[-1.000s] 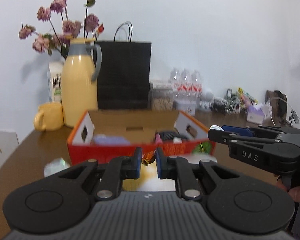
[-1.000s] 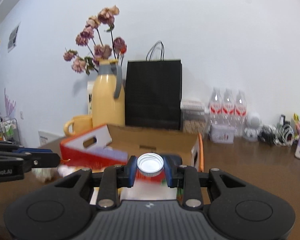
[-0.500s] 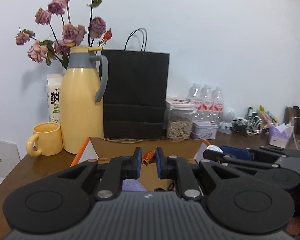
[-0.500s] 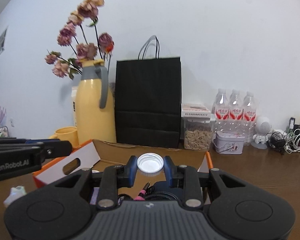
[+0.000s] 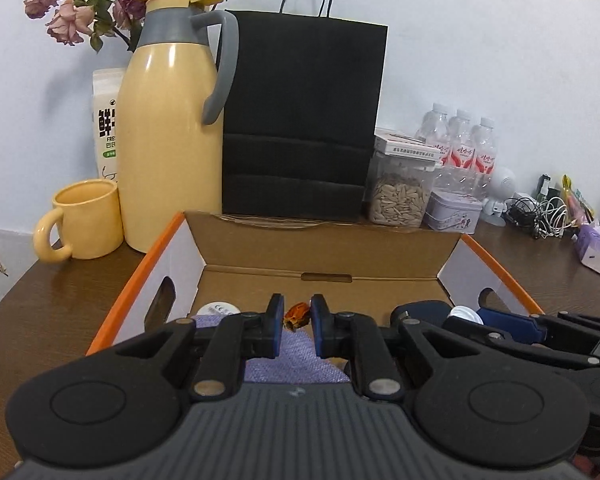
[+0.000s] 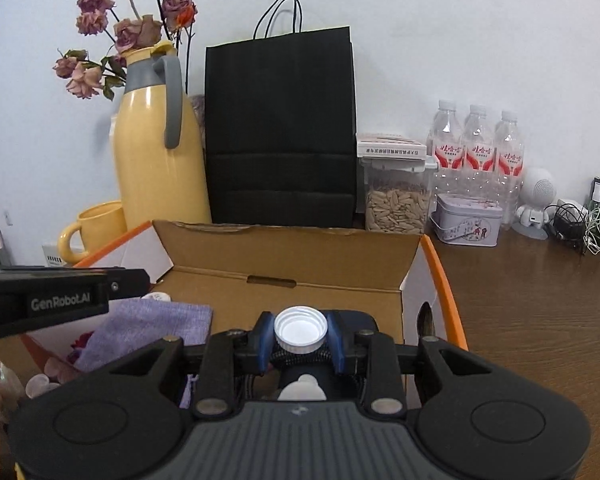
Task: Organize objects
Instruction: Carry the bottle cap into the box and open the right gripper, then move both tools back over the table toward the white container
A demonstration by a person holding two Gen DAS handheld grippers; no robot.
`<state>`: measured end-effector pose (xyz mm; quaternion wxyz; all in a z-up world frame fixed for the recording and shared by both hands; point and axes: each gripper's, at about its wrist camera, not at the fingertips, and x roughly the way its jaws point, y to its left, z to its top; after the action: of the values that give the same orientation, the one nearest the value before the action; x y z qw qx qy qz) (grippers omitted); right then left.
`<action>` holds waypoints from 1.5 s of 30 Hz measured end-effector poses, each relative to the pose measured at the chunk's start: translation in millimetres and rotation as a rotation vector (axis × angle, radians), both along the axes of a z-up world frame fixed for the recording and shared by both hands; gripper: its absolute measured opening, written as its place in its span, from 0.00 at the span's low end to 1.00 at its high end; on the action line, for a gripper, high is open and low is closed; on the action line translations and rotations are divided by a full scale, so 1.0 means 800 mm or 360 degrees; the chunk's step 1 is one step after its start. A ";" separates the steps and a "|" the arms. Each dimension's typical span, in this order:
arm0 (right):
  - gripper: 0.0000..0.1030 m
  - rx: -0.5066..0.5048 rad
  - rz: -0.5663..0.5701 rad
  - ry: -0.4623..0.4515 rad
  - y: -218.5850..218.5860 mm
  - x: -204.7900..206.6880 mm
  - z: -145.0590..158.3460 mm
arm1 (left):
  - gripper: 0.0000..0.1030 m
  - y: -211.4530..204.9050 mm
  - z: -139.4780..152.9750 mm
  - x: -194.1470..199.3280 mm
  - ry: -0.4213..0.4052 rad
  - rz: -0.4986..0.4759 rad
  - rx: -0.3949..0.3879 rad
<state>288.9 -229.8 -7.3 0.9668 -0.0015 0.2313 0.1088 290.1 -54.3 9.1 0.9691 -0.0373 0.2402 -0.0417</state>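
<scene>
Hidden: cardboard box (image 5: pixel 324 248) floor, mostly behind both tongs.
Left gripper (image 5: pixel 297 318): clenched on small orange-red dried bud (image 5: pixel 298 314), above the box.
Right gripper (image 6: pixel 301 334): grasping white bottle cap (image 6: pixel 301 330), above the box.

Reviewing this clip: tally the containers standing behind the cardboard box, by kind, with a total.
Water bottles: 3
Yellow jug: 1
Yellow mug: 1
Black paper bag: 1
Clear seed jar: 1
Small tin: 1
Milk carton: 1
Total: 9
</scene>
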 end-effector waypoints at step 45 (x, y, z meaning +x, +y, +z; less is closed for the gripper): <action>1.00 0.0014 -0.0044 -0.0162 -0.017 -0.099 0.038 | 1.00 0.011 0.052 -0.120 -0.0276 0.0064 0.0033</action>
<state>210.1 -243.6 22.8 0.9787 0.0005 0.1815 0.0963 194.3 -45.3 50.6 0.9872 -0.0283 0.1551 -0.0230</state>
